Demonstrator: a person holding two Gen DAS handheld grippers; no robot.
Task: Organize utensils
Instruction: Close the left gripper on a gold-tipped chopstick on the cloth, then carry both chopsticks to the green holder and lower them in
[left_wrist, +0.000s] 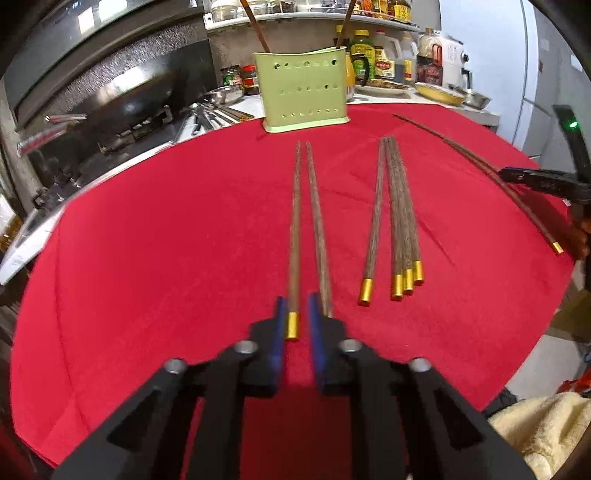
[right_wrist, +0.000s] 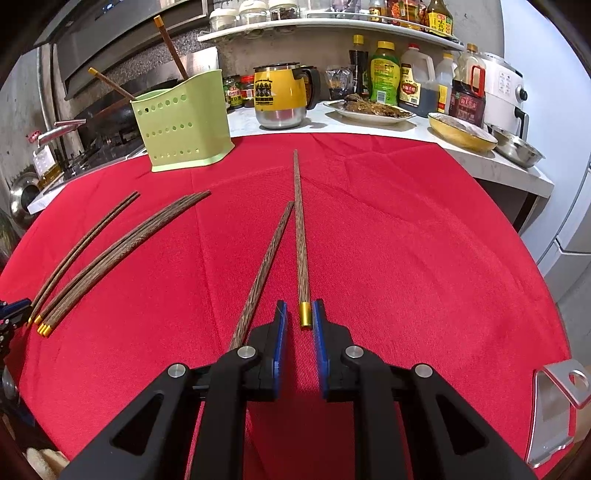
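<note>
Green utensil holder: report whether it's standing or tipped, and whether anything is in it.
Upright and in use. The green utensil holder stands flat-based on the red cloth, with two chopsticks sticking out of its top.

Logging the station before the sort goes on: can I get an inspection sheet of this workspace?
Surface: red cloth, lightly creased.
Job's things: green holder with two chopsticks in it; eight chopsticks lying on the cloth.
Clutter: nothing seen.
Grippers: left gripper shut on a chopstick's gold cap; right gripper open, another cap between its fingers.
Cables: nothing seen.
Surroundings: bottles, yellow mug, dishes on the counter.
</note>
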